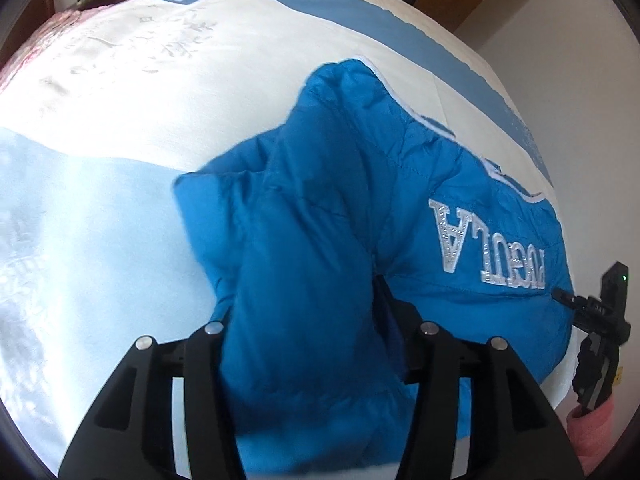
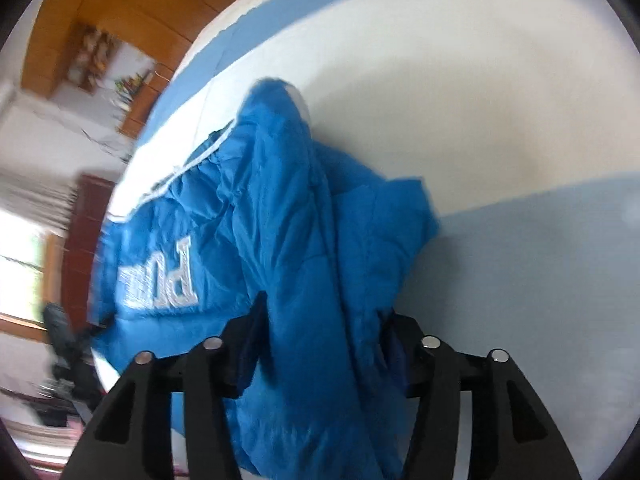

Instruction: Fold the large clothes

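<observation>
- While one bright blue quilted puffer jacket (image 1: 360, 208) lies bunched on one bed cover of white and pale blue fabric (image 1: 120, 128), both hand-held tools grip it.
- Left gripper (image 1: 308, 344): its two black fingers (image 1: 208, 364) stand on either side of a thick fold of jacket fabric, which fills the gap between them; the jaws are clamped on that fold.
- Right gripper (image 2: 320, 344): two black fingers (image 2: 434, 368) likewise enclose a raised ridge of the same jacket (image 2: 288, 220), pressed against it on both sides.
- Lettering: one row of white embroidered capitals (image 1: 488, 244) sits on the jacket's right part in the left wrist view and appears upside down; the right wrist view shows it blurred at near left (image 2: 160, 280).
- Trim: one white piped edge (image 1: 404, 100) runs along the jacket's far side.
- Right gripper, seen from the left camera: one black body (image 1: 600, 320) at the far right edge, touching the jacket's hem.
- Background: one wooden cabinet (image 2: 120, 12) beyond the bed, far left.
</observation>
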`<state>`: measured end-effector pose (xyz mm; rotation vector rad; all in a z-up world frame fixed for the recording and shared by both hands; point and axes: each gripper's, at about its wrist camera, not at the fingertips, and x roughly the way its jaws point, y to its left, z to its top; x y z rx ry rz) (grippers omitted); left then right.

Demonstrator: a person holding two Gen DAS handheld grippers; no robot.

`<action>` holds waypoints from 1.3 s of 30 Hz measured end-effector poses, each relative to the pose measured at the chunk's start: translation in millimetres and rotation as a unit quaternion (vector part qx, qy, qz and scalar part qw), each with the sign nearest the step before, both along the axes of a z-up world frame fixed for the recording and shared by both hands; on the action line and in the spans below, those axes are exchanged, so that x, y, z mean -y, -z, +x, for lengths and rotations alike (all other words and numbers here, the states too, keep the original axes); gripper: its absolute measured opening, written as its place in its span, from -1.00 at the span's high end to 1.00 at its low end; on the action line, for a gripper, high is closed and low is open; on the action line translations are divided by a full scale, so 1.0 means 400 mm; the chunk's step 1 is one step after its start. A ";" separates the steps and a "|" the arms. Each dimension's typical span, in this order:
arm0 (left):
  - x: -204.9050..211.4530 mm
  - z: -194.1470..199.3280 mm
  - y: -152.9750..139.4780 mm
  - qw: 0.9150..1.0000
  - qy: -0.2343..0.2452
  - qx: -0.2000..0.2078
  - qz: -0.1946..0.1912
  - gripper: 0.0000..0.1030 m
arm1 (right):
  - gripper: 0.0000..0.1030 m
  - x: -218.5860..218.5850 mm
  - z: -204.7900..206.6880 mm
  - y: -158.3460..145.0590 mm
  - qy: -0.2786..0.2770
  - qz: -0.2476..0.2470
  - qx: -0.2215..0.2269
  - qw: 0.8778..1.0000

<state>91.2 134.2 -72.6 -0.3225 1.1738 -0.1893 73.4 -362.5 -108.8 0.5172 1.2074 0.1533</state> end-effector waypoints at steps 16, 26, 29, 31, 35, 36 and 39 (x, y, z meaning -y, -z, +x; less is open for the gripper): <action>0.115 -0.104 -0.163 0.991 0.022 0.084 0.099 -0.15 | 0.46 -0.189 -0.136 -0.132 -0.075 -0.151 0.057 0.984; 0.168 -0.107 -0.039 0.990 0.036 0.056 0.125 -0.13 | 0.56 -0.187 -0.138 -0.064 -0.075 -0.155 0.035 0.985; 0.166 -0.107 -0.028 0.990 0.035 0.054 0.129 -0.13 | 0.57 -0.192 -0.144 -0.035 -0.071 -0.156 0.032 0.985; 0.167 -0.110 -0.023 0.989 0.035 0.053 0.133 -0.14 | 0.57 -0.187 -0.148 -0.020 -0.065 -0.147 0.033 0.986; 0.156 -0.118 -0.029 0.990 0.032 0.053 0.130 -0.15 | 0.58 -0.172 -0.154 -0.002 -0.053 -0.121 0.034 0.991; 0.154 -0.119 -0.031 0.990 0.031 0.053 0.128 -0.15 | 0.58 -0.171 -0.155 -0.001 -0.053 -0.119 0.033 0.991; 0.149 -0.127 -0.037 0.990 0.029 0.053 0.127 -0.15 | 0.59 -0.172 -0.152 0.002 -0.052 -0.119 0.030 0.991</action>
